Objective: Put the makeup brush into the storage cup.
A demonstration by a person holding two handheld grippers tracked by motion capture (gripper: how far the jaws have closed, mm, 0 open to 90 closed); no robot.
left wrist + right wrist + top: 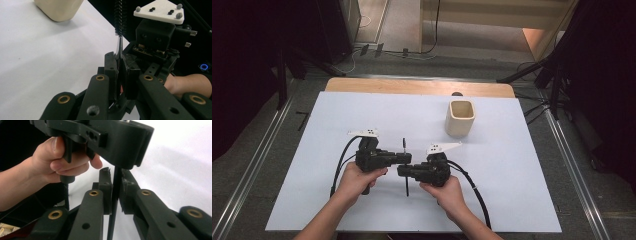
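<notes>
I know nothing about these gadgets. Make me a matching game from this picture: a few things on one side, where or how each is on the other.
Things:
1. cup
2. brush
3. left gripper
4. sheet

States:
A. clamped by both grippers
B. white, covers the table
C. stands upright, far right
D. shut on the brush handle

Pairs: 1-C, 2-A, 3-D, 4-B

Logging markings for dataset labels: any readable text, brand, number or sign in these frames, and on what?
None readable. The cream cup, white table sheet, brush and both grippers, left and right, carry no legible lettering. A glowing blue ring in the dark background is a light, not text.
</notes>
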